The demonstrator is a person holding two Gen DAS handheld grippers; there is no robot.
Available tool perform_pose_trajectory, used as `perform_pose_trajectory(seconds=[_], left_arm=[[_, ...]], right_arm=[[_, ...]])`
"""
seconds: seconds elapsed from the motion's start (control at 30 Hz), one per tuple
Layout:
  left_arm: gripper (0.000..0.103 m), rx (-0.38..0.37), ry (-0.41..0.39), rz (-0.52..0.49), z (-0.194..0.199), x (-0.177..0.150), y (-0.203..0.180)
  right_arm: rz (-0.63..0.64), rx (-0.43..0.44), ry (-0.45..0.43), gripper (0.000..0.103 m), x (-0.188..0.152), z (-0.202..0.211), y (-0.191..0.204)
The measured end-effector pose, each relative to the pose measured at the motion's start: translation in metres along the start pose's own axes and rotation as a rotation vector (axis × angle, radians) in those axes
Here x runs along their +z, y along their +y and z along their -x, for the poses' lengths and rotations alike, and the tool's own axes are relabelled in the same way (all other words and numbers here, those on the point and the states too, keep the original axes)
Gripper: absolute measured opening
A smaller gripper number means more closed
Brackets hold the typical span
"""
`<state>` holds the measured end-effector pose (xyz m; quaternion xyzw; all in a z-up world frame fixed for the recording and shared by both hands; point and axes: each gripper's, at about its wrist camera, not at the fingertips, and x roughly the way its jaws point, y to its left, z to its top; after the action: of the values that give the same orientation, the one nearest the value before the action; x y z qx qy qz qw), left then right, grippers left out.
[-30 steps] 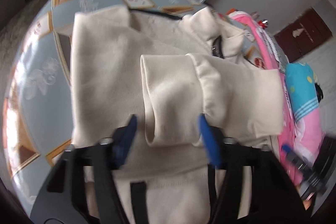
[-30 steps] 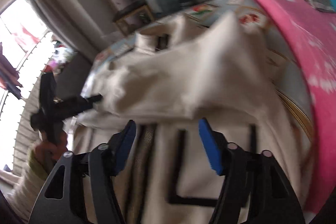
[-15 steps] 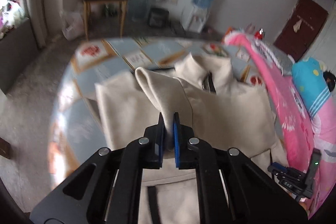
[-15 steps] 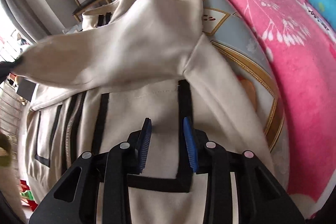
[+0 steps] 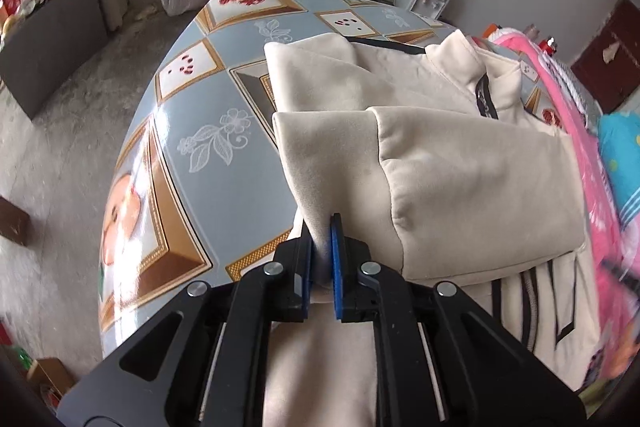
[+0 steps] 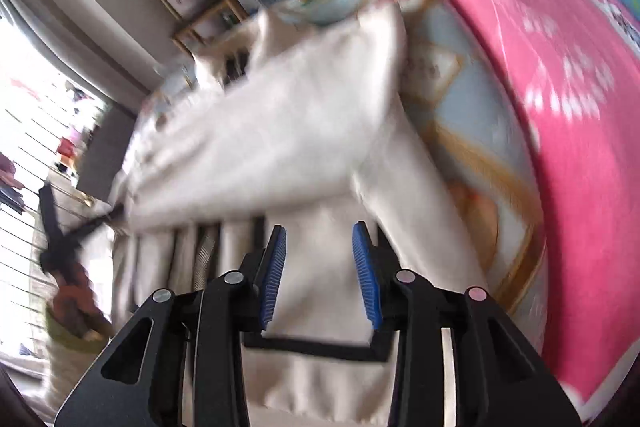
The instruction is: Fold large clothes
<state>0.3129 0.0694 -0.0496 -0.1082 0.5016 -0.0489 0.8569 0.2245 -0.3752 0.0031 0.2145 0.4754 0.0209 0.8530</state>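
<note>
Pinching the cream sleeve [image 5: 320,163], left gripper [image 5: 321,259] clamps; right gripper [image 6: 319,275] gapes (holding nothing).

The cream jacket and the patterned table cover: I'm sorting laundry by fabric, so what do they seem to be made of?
The cream jacket looks like soft, matte fleece or brushed knit: fuzzy nap, thick rounded folds. The table cover looks like glossy vinyl or oilcloth, going by its printed tiles and window glare. The left gripper pinches the jacket's sleeve.
</note>
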Motion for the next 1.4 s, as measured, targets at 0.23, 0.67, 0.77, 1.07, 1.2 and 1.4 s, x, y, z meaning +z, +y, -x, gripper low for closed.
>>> perform_pose_trajectory(seconds=[0.23,0.67,0.77,1.07,1.2,1.4], left_arm=[[0.017,0.014,-0.063,0.047,0.015,0.0,0.018],[0.053,0.061,-0.013,-0.188,-0.019,0.001,-0.043],[0.055,0.086,-0.021,-0.21,-0.006,-0.003,-0.051],[0.077,0.049,-0.074,-0.262,0.072,-0.059,-0.043],[0.081,0.036,-0.022,-0.303,0.085,-0.105,-0.049],[0.082,0.085,0.018,-0.352,0.079,-0.162,-0.057]], right_arm=[[0.065,-0.175,-0.074,0.036,0.026,-0.014,0.011],[0.172,-0.225,0.008,0.036,0.002,-0.085,0.039],[0.148,-0.242,0.001,0.038,-0.005,-0.065,0.042],[0.201,-0.14,0.012,0.069,-0.091,0.007,0.068],[0.221,-0.156,0.053,0.075,-0.14,0.016,0.082],[0.221,-0.239,0.101,0.077,-0.188,0.007,0.089]])
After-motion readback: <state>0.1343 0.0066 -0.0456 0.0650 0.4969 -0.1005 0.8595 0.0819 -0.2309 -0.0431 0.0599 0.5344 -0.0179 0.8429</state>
